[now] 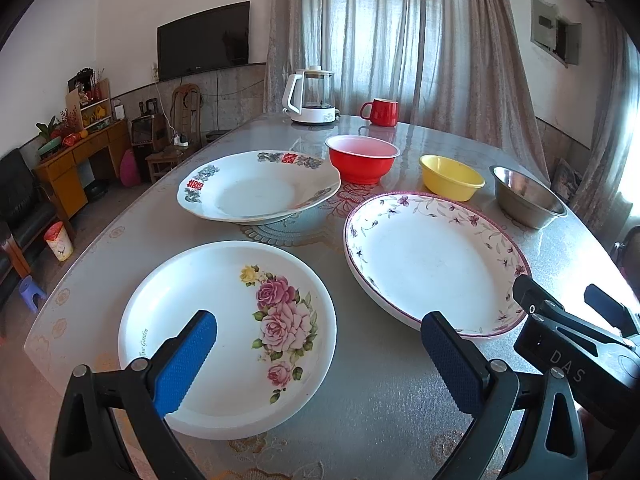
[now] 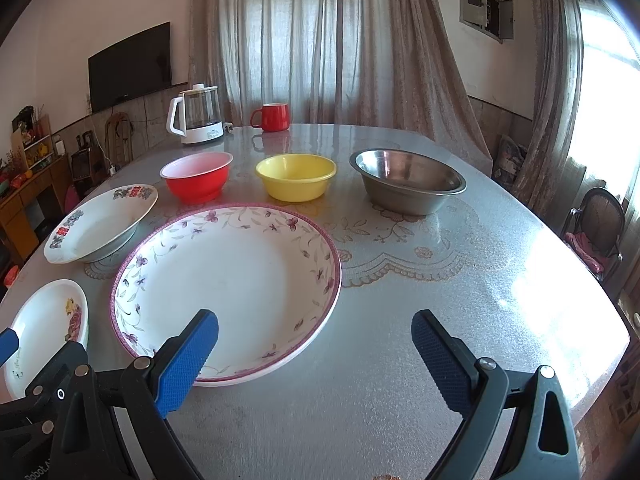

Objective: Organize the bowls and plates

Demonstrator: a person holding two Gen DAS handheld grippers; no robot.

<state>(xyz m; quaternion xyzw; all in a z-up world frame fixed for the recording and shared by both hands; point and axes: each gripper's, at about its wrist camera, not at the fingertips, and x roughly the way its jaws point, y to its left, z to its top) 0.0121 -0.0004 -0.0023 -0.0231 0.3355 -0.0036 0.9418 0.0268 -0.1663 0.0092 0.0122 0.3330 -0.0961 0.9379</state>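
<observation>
**Inspector:** Left wrist view first. State of the left claw (image 1: pixel 318 354)?

**Assistant:** Fingers spread wide apart, holding nothing. It hangs above the desk (image 1: pixel 372 400). Its left blue pad (image 1: pixel 185 362) overlaps the rose-pattern plate (image 1: pixel 224 332) at 7 o'clock in the frame; whether it touches cannot be told. The right pad sits over the near rim of the purple-flowered plate (image 1: pixel 432 260).

**Inspector:** Other plates?

**Assistant:** A white plate with red double-happiness characters (image 1: pixel 256 188) lies at 11 o'clock, apart from both others.

**Inspector:** Bowls?

**Assistant:** Three in a row behind the plates: red bowl (image 1: pixel 362 158) at 12 o'clock, just beside the double-happiness plate's far rim; yellow bowl (image 1: pixel 451 176) at 1 o'clock; stainless steel bowl (image 1: pixel 526 196) at 2 o'clock. All upright, none stacked.

**Inspector:** Right wrist view. The right claw (image 2: pixel 314 354)?

**Assistant:** Also parted wide, nothing between the fingers. The purple-flowered plate lies under its left pad at 9 o'clock; bare desk under the right pad. The black body of this claw shows at 4 o'clock in the left wrist view, beside that plate's near right rim.

**Inspector:** Non-task items?

**Assistant:** A white-based glass kettle (image 1: pixel 310 98) and a red mug (image 1: pixel 382 113) at the desk's far edge, near each other. Curtains (image 1: pixel 400 32) hang behind; a dark television (image 1: pixel 204 40) is on the wall at 10 o'clock.
</observation>
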